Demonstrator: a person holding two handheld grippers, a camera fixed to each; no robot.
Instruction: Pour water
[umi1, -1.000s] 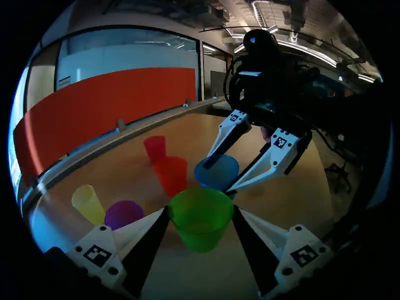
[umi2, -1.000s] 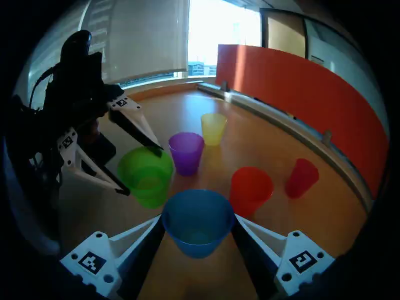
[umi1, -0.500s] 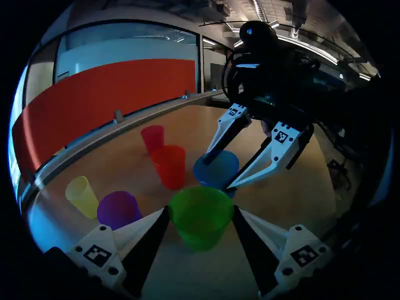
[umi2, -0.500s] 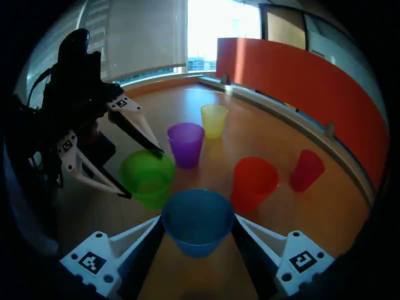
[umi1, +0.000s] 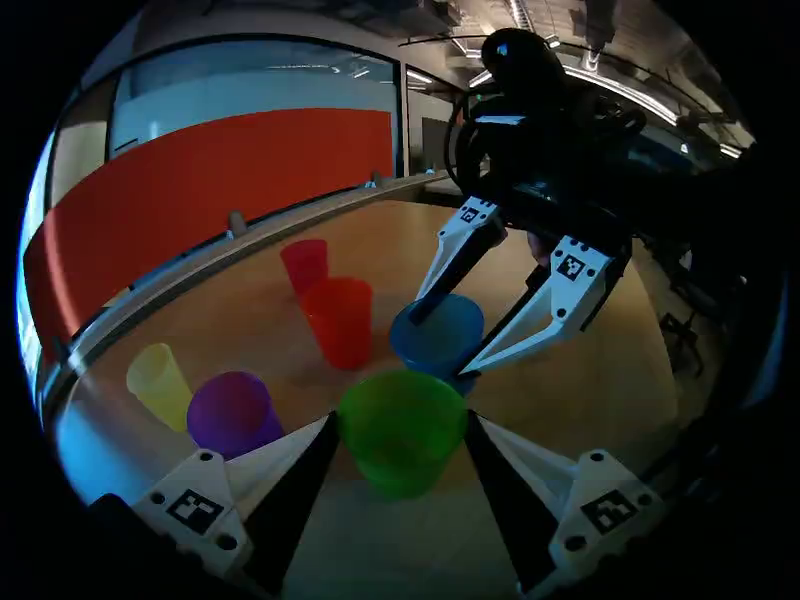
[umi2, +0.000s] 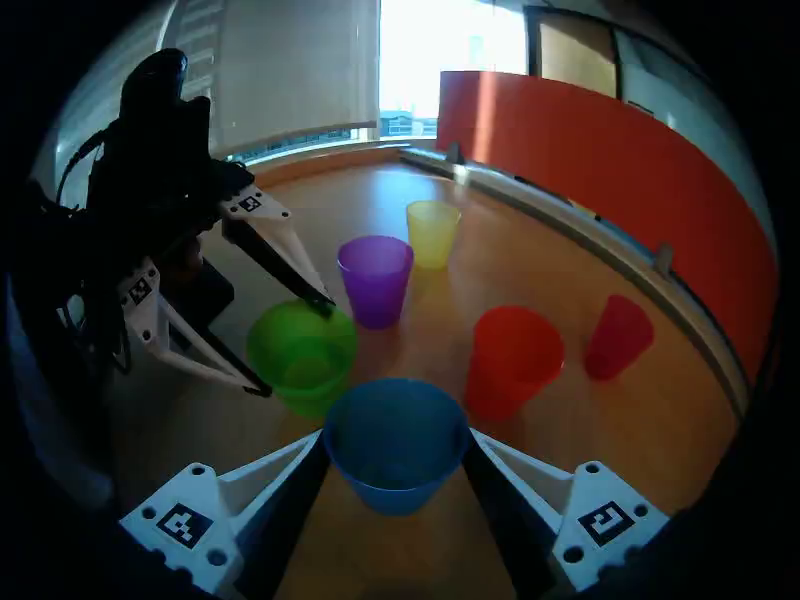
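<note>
My left gripper is shut on a green cup, held upright above the wooden table. The same green cup appears in the right gripper view between the left gripper's fingers. My right gripper is shut on a blue cup, also upright. From the left gripper view, that blue cup sits just beyond the green one, clamped by the right gripper. Whether either cup holds water I cannot tell.
On the table stand a purple cup, a yellow cup, an orange-red cup and a smaller red cup. An orange partition wall runs along the table's far edge.
Both grippers have lifted their cups slightly and drawn closer together; the standing cups sit a little lower and farther in both views.
</note>
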